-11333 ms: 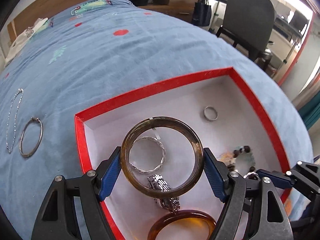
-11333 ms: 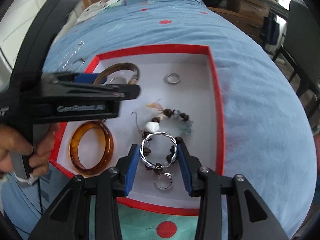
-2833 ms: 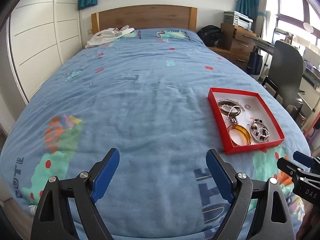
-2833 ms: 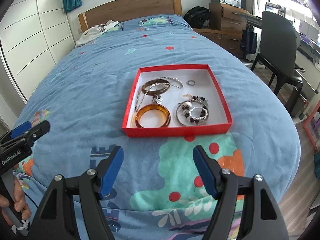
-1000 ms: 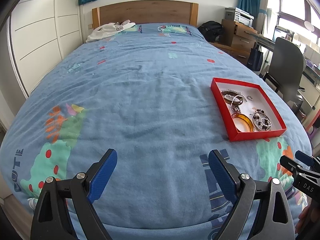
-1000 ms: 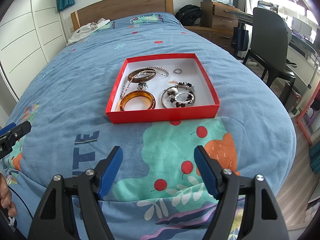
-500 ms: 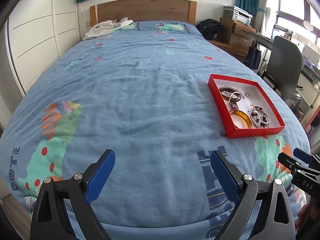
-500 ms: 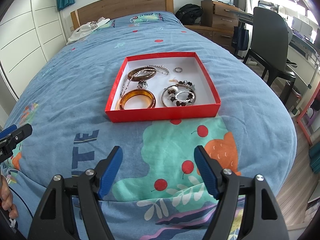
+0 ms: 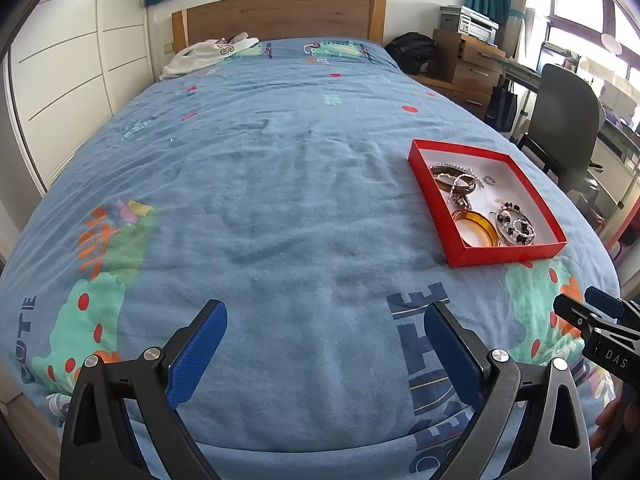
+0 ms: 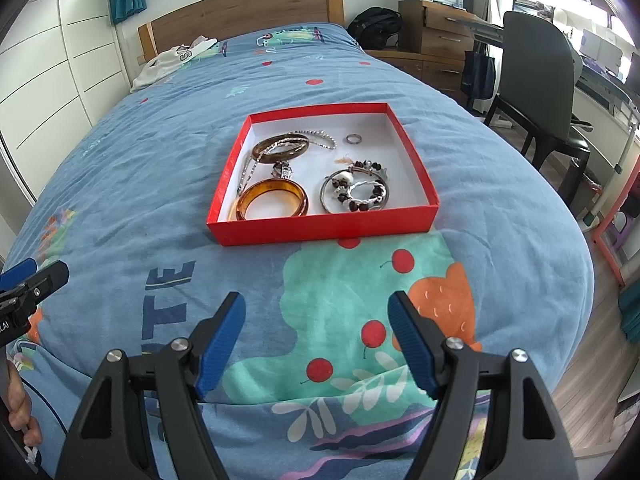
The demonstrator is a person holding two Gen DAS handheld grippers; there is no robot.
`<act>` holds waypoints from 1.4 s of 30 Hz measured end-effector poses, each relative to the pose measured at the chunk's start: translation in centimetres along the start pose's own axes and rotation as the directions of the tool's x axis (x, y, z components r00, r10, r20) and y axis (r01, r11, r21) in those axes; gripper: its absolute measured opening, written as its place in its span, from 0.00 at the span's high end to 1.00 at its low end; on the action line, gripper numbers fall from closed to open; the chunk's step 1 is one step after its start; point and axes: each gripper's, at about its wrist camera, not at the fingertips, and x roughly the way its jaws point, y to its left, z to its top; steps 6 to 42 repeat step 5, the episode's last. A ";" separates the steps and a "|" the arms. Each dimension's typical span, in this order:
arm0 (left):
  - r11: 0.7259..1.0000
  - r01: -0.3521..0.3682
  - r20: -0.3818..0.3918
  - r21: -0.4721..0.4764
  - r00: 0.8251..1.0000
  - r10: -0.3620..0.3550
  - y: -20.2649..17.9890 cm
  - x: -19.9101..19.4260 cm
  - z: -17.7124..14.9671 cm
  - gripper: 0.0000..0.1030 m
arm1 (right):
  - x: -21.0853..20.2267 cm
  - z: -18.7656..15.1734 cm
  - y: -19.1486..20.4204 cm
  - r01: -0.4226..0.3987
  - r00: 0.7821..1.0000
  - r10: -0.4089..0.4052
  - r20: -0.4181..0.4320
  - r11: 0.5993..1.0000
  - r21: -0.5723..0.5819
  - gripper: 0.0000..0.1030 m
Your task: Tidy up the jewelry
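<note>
A red box (image 10: 320,228) with a white inside lies on the blue bedspread, ahead of my right gripper (image 10: 316,314) and far right of my left gripper (image 9: 326,322). In it sit an amber bangle (image 10: 274,200), a dark brown bangle (image 10: 280,147), a silver chain (image 10: 324,136), a small ring (image 10: 354,138) and a beaded bracelet with silver bangles (image 10: 356,192). The same box (image 9: 502,256) shows at the right in the left wrist view. Both grippers hover open over the bed's near end, nothing between their fingers.
The bedspread (image 9: 260,200) stretches to a wooden headboard (image 9: 280,16) with white clothing (image 9: 208,54) near it. A black chair (image 10: 536,80), wooden drawers (image 10: 436,32) and a dark bag (image 10: 374,32) stand to the right of the bed. White wardrobe doors line the left.
The left gripper's jaws have spread slightly wider. Both views are otherwise almost unchanged, and the box and its jewelry have stayed where they were.
</note>
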 end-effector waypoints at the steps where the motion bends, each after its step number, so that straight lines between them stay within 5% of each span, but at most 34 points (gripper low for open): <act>1: 1.000 0.001 -0.001 0.000 1.000 -0.001 0.0 0.0 0.0 0.05 | 0.0 -0.1 0.0 -0.001 1.000 0.001 0.000 1.000 0.001 0.29; 42: 1.000 0.003 -0.007 0.002 1.000 -0.003 0.0 0.2 -0.1 0.05 | 0.1 -0.1 -0.1 -0.003 1.000 0.003 -0.002 1.000 0.005 0.29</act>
